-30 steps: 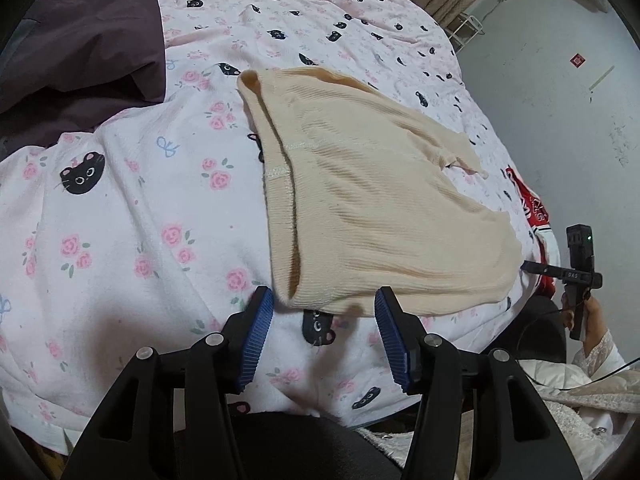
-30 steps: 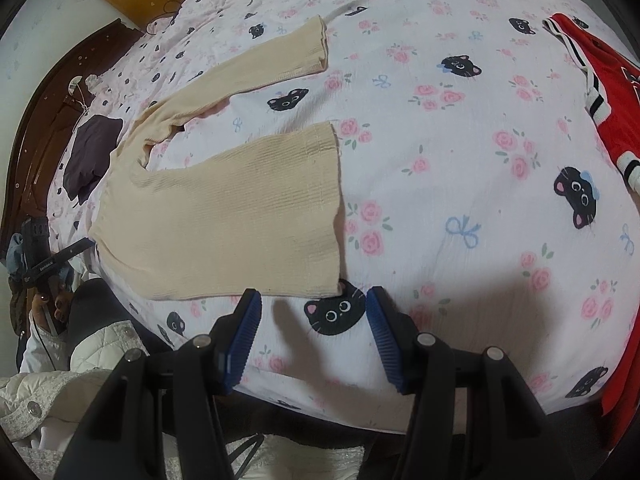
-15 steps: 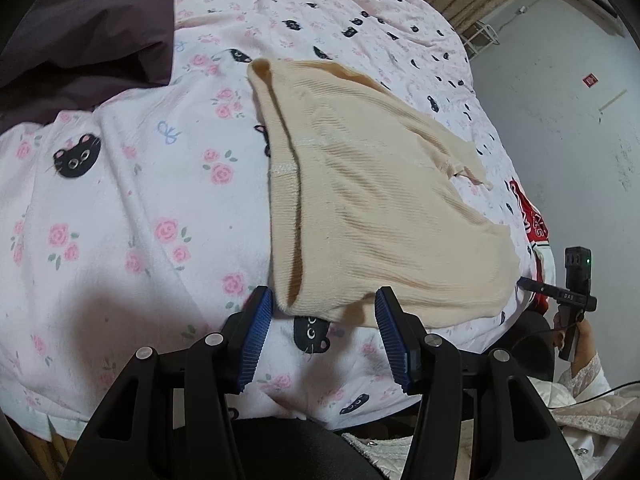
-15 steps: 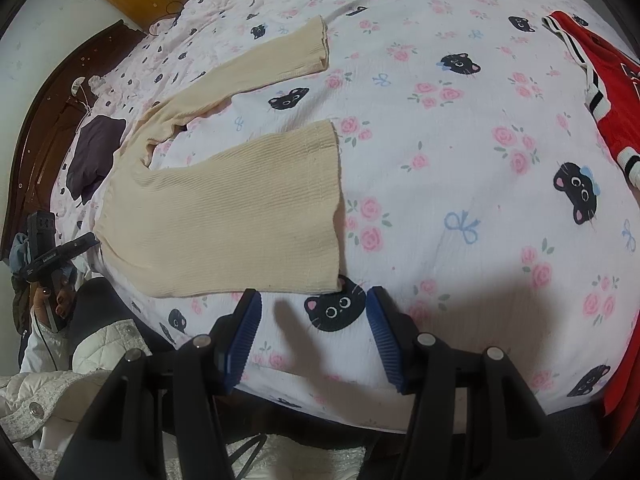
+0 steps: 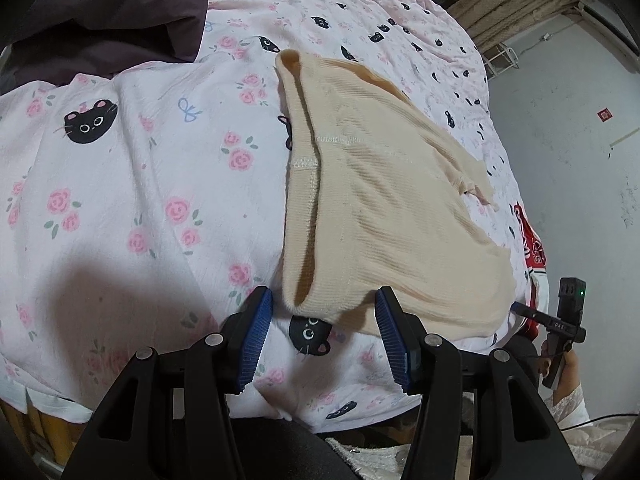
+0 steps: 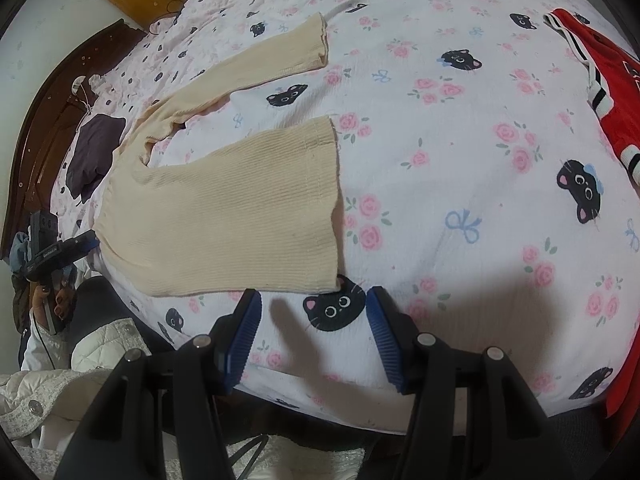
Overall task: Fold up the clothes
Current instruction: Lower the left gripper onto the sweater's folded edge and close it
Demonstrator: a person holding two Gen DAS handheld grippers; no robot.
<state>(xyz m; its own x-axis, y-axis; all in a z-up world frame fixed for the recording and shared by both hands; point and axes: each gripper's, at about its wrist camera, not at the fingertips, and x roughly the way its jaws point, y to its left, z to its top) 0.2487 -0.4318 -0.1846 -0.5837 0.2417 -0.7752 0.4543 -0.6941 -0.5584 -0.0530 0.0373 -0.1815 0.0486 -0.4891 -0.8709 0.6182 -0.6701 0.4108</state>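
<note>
Sweater [image 6: 224,216] lying flat across bedsheet [image 6: 460,152], hem facing right gripper [image 6: 314,330], collar facing left gripper [image 5: 322,334]; sleeve showing only rightward; both jaws gaping, empty.

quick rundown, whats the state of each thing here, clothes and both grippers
cream sweater: spread flat on the bed, one sleeve stretched out, not yet folded
red garment: lying at the bed's edge, unfolded
dark garment: bunched in a heap near the headboard
left gripper: open, holds nothing, at the sweater's neckline end
right gripper: open, holds nothing, just short of the sweater's hem corner
</note>
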